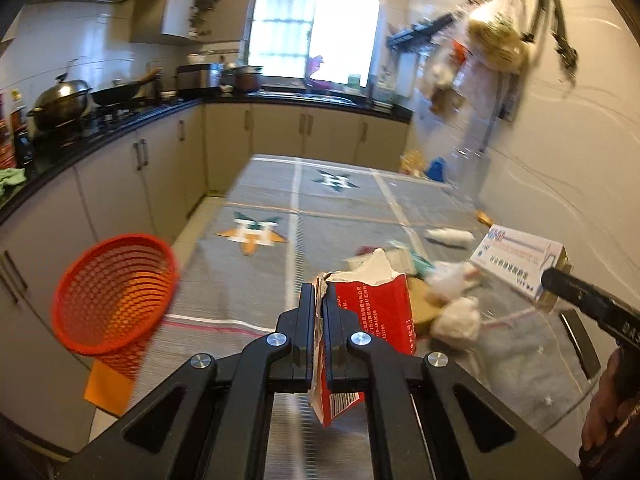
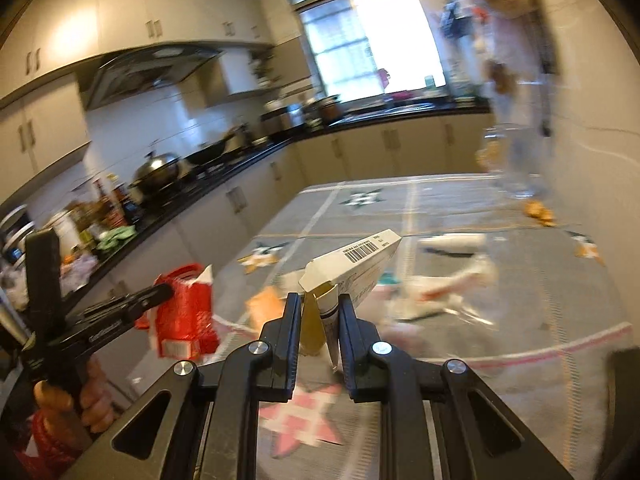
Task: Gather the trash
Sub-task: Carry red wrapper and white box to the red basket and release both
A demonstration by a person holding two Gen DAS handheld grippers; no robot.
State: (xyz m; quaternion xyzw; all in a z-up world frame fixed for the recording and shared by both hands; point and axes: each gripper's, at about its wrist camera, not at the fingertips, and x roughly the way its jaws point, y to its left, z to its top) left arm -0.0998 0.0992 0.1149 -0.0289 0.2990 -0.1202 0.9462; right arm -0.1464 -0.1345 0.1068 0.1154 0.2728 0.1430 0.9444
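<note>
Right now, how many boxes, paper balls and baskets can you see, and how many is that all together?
Boxes: 2, a torn red box in the left gripper and a white box in the right gripper
Crumpled white paper balls: 2
Orange baskets: 1
Total: 5
Farther bits on the table are too blurred to count.

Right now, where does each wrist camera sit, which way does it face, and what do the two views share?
Left wrist: on the left gripper, facing the window; jaws shut on a torn red carton; right gripper enters at right.
Right wrist: on the right gripper, facing likewise; jaws shut on a white box; left gripper and a hand at left.
Shared: patterned tablecloth, window, both boxes.
</note>
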